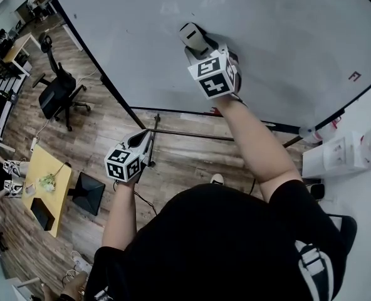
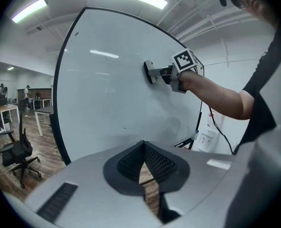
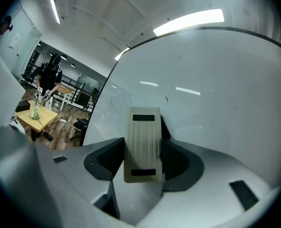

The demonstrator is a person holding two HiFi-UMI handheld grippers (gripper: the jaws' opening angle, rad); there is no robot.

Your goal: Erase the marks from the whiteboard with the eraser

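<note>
The big whiteboard (image 1: 267, 36) fills the upper part of the head view. My right gripper (image 1: 195, 44) is shut on a beige eraser (image 1: 190, 35) and holds it flat against the board. In the right gripper view the ribbed eraser (image 3: 142, 144) stands upright between the jaws of the right gripper (image 3: 143, 164), with a small dark mark (image 3: 167, 99) on the board beyond. A small red mark (image 1: 355, 76) sits at the board's right edge. My left gripper (image 1: 145, 142) hangs lower, off the board and over the floor. The left gripper (image 2: 144, 167) is shut and holds nothing.
The whiteboard's stand bar (image 1: 192, 133) runs along the wooden floor below the board. A black office chair (image 1: 57, 93) and a yellow table (image 1: 47, 190) are at the left. White boxes (image 1: 336, 155) stand against the wall at the right.
</note>
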